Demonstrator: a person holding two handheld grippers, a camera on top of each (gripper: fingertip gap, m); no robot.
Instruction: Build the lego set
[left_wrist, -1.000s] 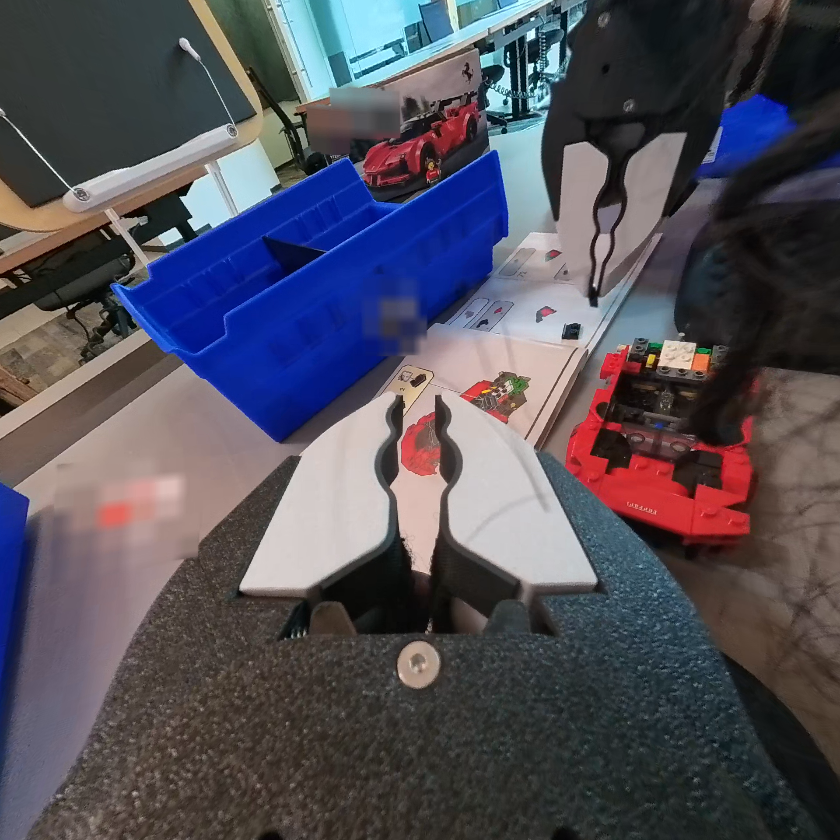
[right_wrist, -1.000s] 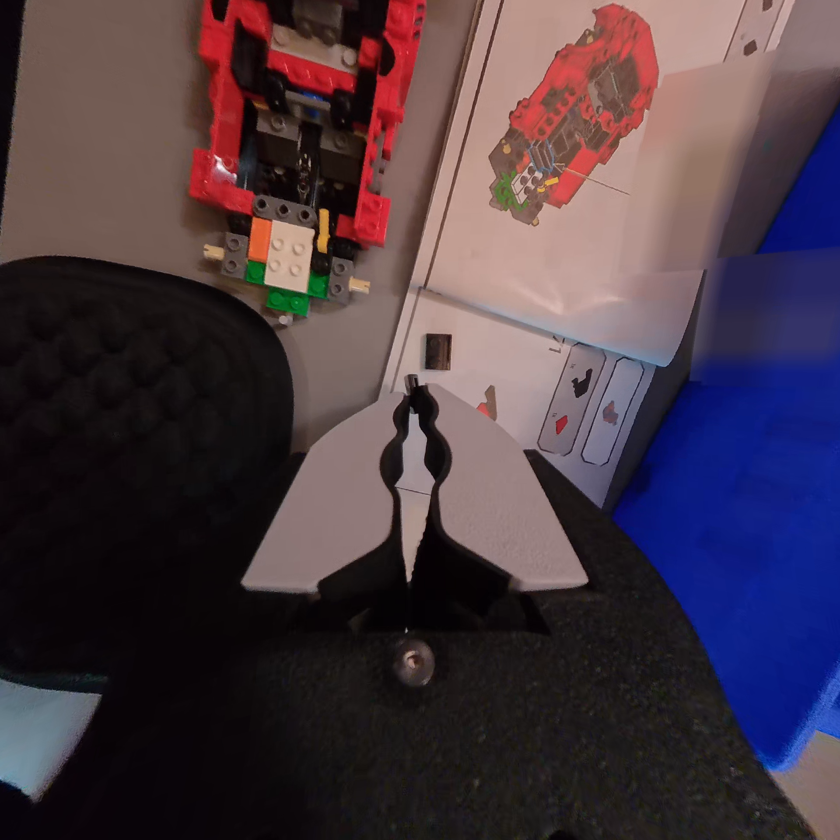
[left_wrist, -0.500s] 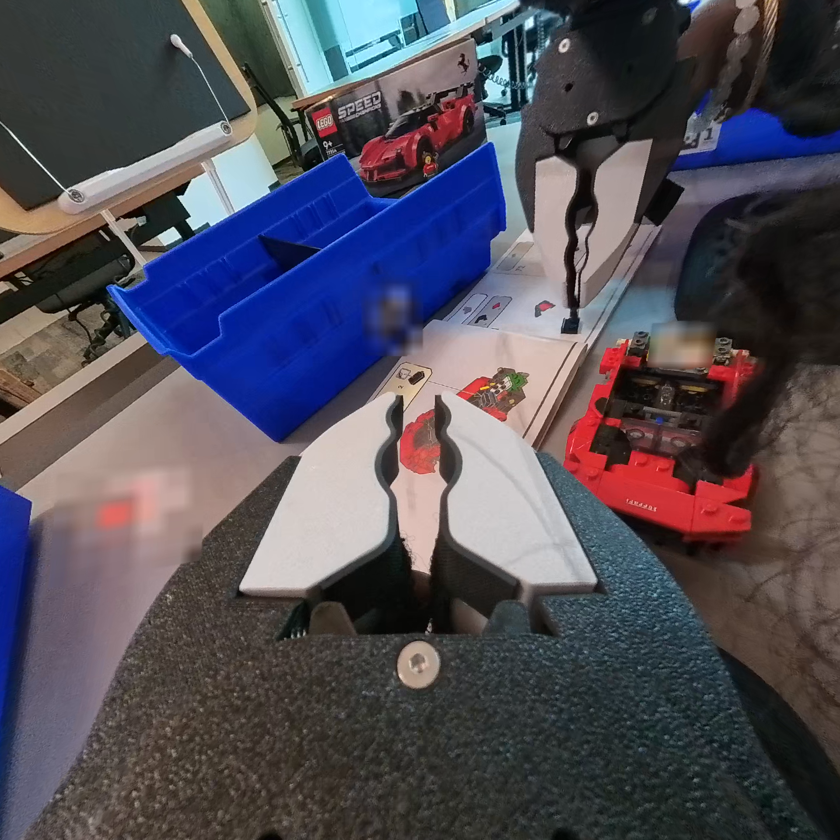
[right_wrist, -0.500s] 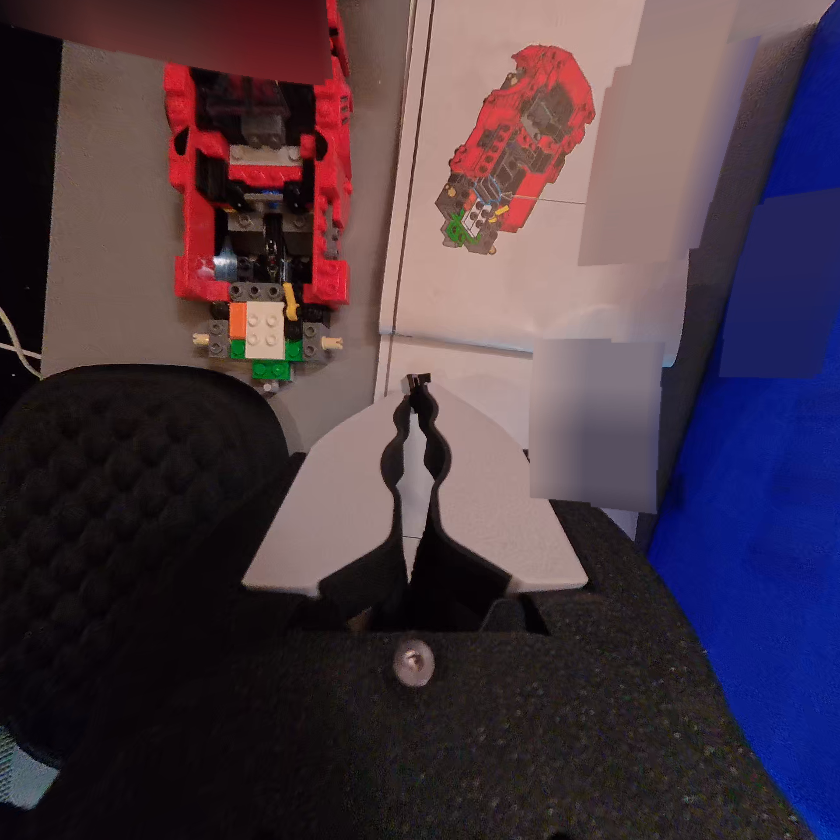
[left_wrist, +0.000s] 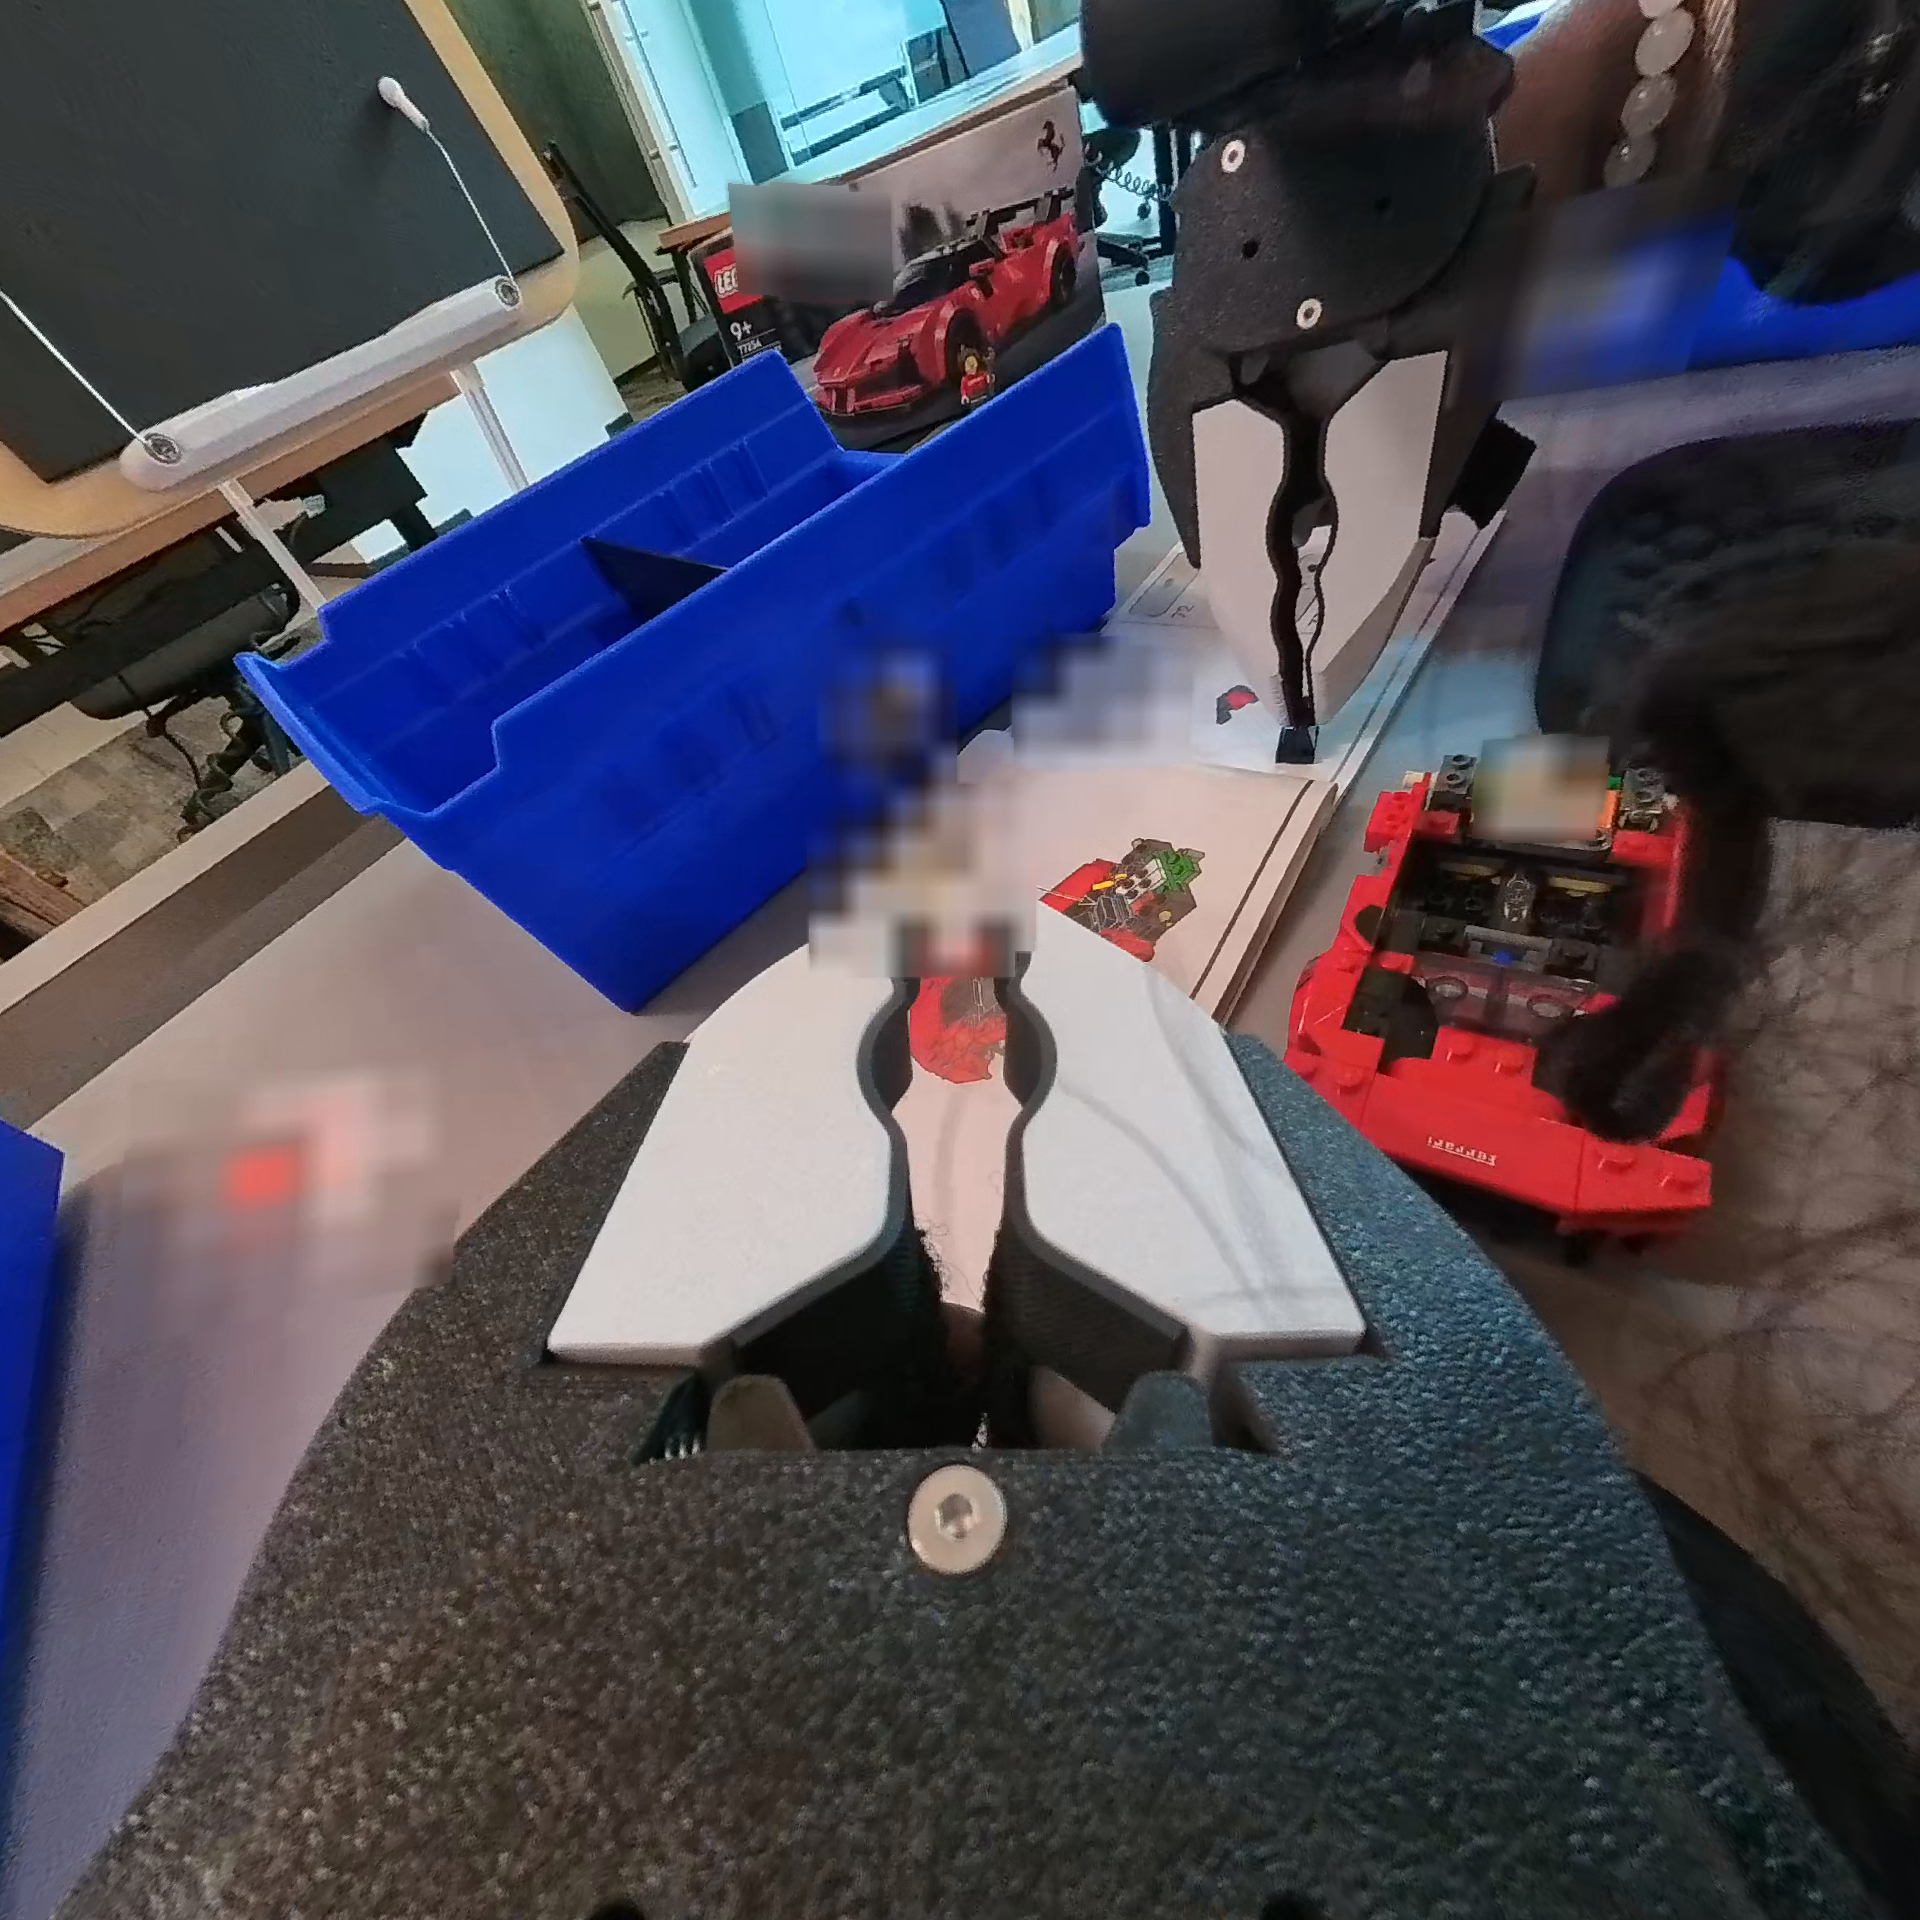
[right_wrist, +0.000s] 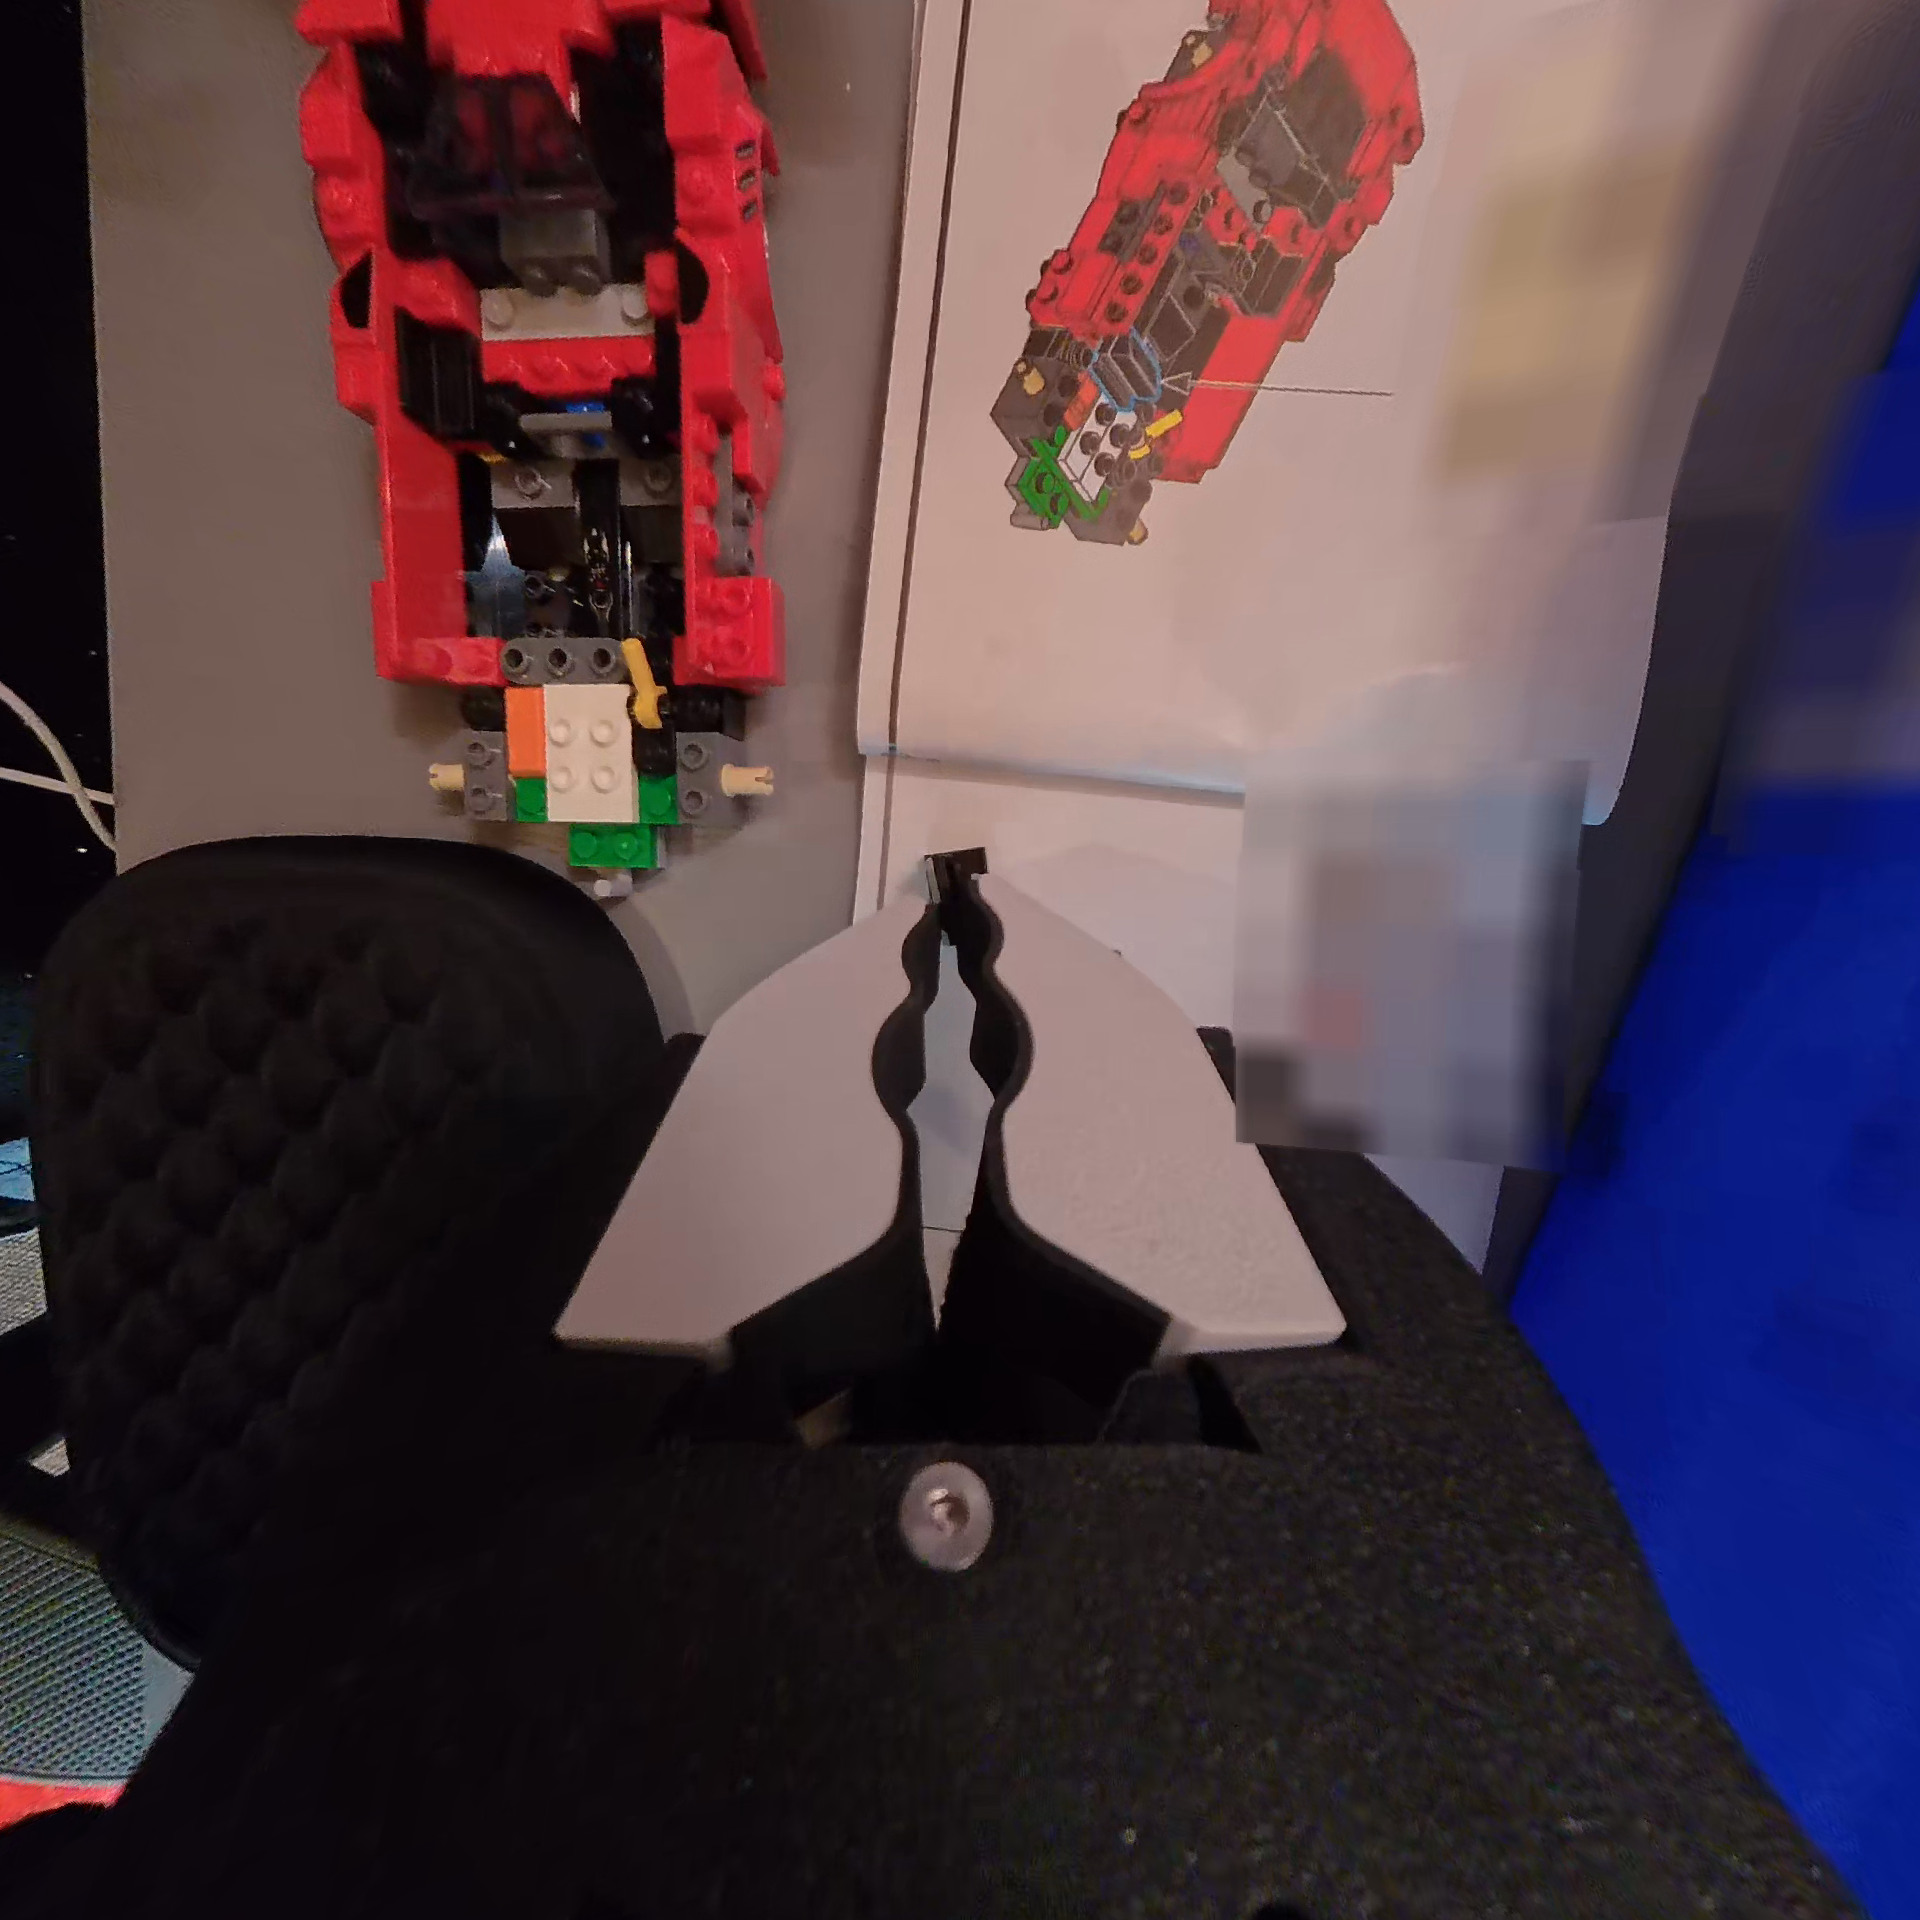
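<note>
The half-built red Lego car (left_wrist: 1496, 1039) stands on the grey table right of the open instruction booklet (left_wrist: 1195, 842). In the right wrist view the car (right_wrist: 561, 364) lies ahead to the left, its white, green and orange end nearest. My right gripper (right_wrist: 956, 883) is shut on a small black piece (right_wrist: 958, 864) at its very tips, over the booklet (right_wrist: 1195, 644). It also shows in the left wrist view (left_wrist: 1296, 717), pointing down with the black piece (left_wrist: 1296, 742) just above the page. My left gripper (left_wrist: 954, 977) hovers over the booklet, slightly open and empty.
A blue parts bin (left_wrist: 675, 675) stands left of the booklet, with the set's box (left_wrist: 935, 312) behind it; the bin (right_wrist: 1766, 1143) fills the right of the right wrist view. A black padded cushion (right_wrist: 312, 1143) lies near the car's end. A person's dark sleeve (left_wrist: 1662, 987) touches the car.
My right gripper came down onto the black piece lying on the booklet and shut on it, then drew nearer the car. My left gripper has hardly moved.
</note>
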